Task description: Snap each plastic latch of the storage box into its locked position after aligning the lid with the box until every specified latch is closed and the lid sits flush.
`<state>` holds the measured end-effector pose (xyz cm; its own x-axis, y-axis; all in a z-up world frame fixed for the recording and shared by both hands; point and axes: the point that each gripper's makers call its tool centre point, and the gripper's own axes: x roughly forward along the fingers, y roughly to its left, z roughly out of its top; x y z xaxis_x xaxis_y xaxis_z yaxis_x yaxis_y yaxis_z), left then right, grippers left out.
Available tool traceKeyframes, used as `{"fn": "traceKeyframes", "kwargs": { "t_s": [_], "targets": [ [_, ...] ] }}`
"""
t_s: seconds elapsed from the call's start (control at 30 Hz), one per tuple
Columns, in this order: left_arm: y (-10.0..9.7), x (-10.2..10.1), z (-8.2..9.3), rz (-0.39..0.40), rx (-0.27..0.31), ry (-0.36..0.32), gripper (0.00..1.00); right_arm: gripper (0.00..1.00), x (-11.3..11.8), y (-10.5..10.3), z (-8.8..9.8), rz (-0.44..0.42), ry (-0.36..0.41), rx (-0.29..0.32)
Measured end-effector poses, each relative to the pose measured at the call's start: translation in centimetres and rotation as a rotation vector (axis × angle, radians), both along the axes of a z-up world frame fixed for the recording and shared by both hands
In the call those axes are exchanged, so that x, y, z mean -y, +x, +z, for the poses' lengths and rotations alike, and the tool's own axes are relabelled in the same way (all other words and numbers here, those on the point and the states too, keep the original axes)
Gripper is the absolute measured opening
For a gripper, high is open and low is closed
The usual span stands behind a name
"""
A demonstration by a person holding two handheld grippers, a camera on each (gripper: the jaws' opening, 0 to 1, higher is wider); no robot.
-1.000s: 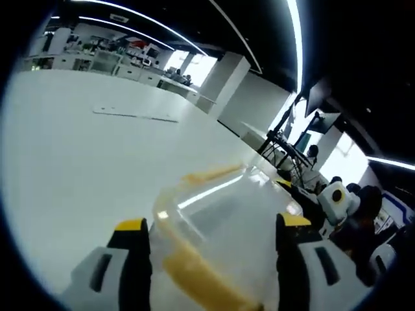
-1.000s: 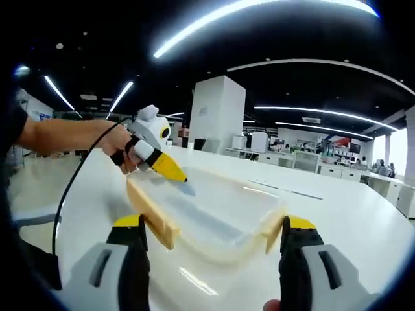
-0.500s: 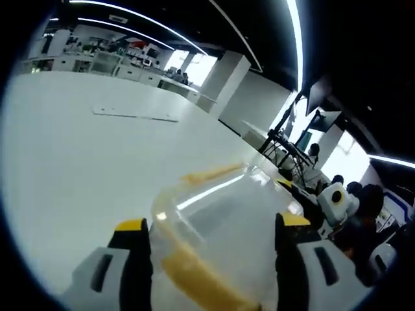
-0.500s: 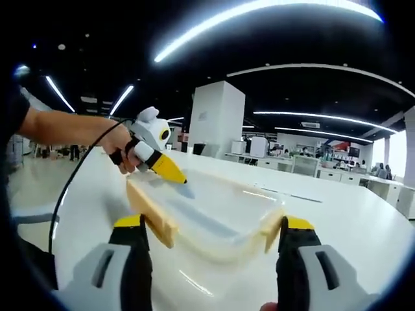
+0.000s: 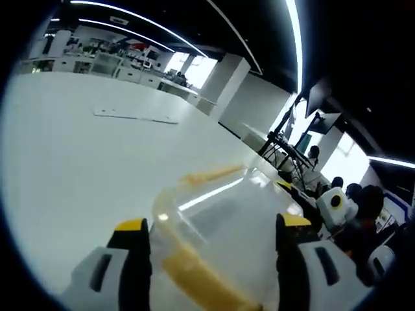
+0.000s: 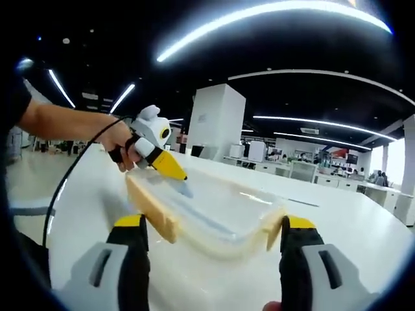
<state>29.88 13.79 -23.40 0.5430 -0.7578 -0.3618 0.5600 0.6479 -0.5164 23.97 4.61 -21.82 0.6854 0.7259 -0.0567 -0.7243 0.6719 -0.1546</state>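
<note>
Storage box (image 6: 207,214), clear with pale yellow latches (image 6: 152,210), sits on the white table (image 5: 84,162), near its edge. Right gripper (image 6: 211,227) stands wide around the box's near end. Left gripper (image 6: 178,181) touches the lid (image 6: 214,204) at the far end, jaws wide in its own view.

A broad glossy white table (image 5: 78,162) runs toward rows of white desks (image 5: 97,61) at the far side of an open office. The black ceiling (image 6: 259,39) carries long white strip lights (image 6: 272,13) — curved by the lens. A square white pillar (image 6: 217,120) stands behind the table, and a bright window (image 5: 198,68) glows beside another white pillar (image 5: 227,81).
</note>
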Motion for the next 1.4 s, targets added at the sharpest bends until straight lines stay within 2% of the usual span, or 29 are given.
{"fn": "traceKeyframes", "kwargs": {
  "t_s": [0.23, 0.43, 0.7, 0.8, 0.83, 1.03, 1.07, 1.17, 1.4],
  "targets": [
    [0.2, 0.0, 0.1, 0.000, -0.002, 0.002, 0.79, 0.81, 0.2, -0.2, 0.0, -0.041, -0.035, -0.001],
    [0.3, 0.1, 0.2, 0.006, 0.004, -0.002, 0.80, 0.81, 0.3, -0.2, -0.2, -0.070, -0.034, -0.037],
    [0.3, 0.2, 0.3, -0.001, 0.006, 0.008, 0.79, 0.81, 0.1, -0.3, -0.3, -0.085, -0.018, -0.034],
    [0.2, 0.2, 0.3, -0.005, 0.007, 0.016, 0.79, 0.81, 0.0, -0.4, -1.2, -0.078, 0.068, -0.138],
    [0.2, 0.2, 0.3, -0.006, 0.008, 0.018, 0.79, 0.80, 0.1, -0.5, -1.1, -0.078, 0.050, -0.101],
    [0.1, 0.2, 0.4, -0.005, 0.013, 0.012, 0.79, 0.79, -0.1, -0.5, -1.0, -0.074, 0.042, -0.097],
    [0.1, 0.2, 0.4, -0.006, 0.013, 0.012, 0.79, 0.76, -0.1, -0.5, -1.0, -0.073, 0.040, -0.098],
    [0.0, 0.1, 0.7, -0.013, 0.011, 0.026, 0.78, 0.75, -0.1, -0.3, -1.0, -0.082, -0.028, -0.117],
    [-0.4, 0.0, 0.8, -0.020, 0.008, 0.043, 0.79, 0.75, -0.5, -0.5, -1.2, -0.073, -0.096, -0.158]
  ]
}}
